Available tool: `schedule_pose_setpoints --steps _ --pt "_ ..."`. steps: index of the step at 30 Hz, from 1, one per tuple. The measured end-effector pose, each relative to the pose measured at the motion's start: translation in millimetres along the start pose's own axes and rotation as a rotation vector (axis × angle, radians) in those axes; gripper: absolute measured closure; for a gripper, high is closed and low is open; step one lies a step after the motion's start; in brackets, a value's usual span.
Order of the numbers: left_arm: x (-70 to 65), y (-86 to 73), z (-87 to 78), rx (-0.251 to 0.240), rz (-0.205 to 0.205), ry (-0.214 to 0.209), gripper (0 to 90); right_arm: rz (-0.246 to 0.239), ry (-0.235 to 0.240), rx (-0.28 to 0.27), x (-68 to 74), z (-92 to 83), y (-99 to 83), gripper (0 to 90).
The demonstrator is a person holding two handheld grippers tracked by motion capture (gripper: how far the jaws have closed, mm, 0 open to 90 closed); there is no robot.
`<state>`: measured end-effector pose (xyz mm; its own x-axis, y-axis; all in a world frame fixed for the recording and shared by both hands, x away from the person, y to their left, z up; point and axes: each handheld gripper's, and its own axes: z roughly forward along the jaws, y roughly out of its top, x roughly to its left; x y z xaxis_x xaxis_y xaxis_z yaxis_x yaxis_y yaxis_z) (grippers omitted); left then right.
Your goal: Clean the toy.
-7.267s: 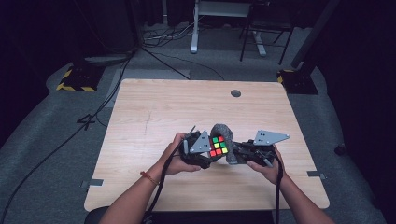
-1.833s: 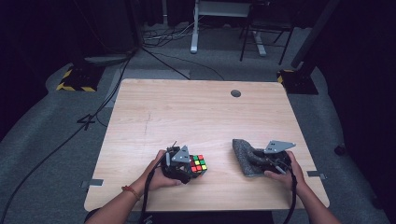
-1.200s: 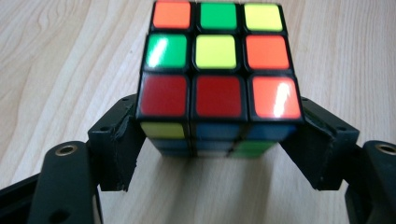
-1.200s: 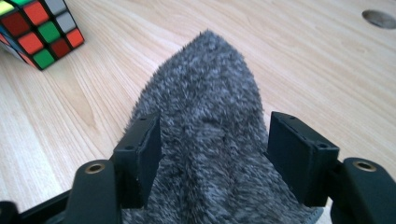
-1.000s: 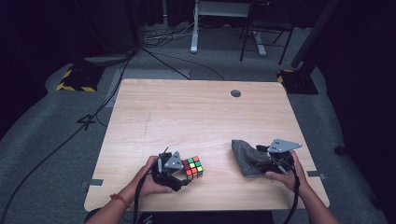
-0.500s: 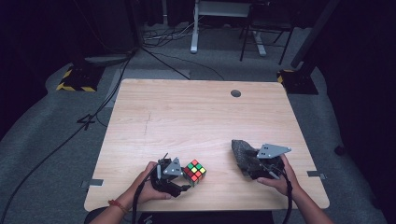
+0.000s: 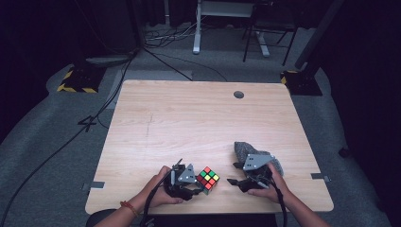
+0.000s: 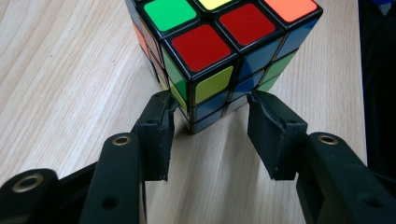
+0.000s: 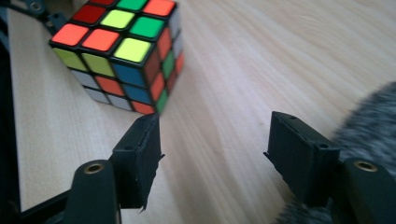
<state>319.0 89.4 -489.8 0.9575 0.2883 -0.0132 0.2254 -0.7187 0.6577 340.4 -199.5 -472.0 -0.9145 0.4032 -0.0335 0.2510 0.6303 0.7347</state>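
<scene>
Two claw tips pinch the cube (image 8: 219, 56) corner near the table (image 7: 198, 118) edge.

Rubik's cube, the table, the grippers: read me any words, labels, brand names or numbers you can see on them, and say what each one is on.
None: there is no readable text.
Rubik's cube: plain colored stickers, no logo or lettering visible.
Wooden table: bare wood grain, no label.
Left gripper and right gripper: black jaws, no markings.
Grey cloth: no tag visible.
Yellow-and-black striped bases on the floor: stripes, no words.
</scene>
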Motion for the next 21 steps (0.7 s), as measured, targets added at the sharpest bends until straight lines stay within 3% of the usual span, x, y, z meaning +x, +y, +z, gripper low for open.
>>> schedule_pose_setpoints --steps 7,12,18,21 --pt "-0.7 4.4 4.4 -0.008 0.0 -0.02 50.3 -0.038 0.041 0.017 12.1 15.0 4.4 34.8" --pt "-2.4 4.2 4.3 -0.003 0.011 -0.042 47.0 -0.052 0.016 0.036 13.4 21.8 5.8 35.6" --pt "-6.1 7.4 7.1 0.008 0.045 -0.091 44.4 -0.019 -0.042 0.033 4.1 20.7 3.6 37.0" --pt "-6.2 8.5 8.0 0.008 0.049 -0.093 41.8 -0.013 -0.051 0.034 0.3 20.4 2.4 37.0"
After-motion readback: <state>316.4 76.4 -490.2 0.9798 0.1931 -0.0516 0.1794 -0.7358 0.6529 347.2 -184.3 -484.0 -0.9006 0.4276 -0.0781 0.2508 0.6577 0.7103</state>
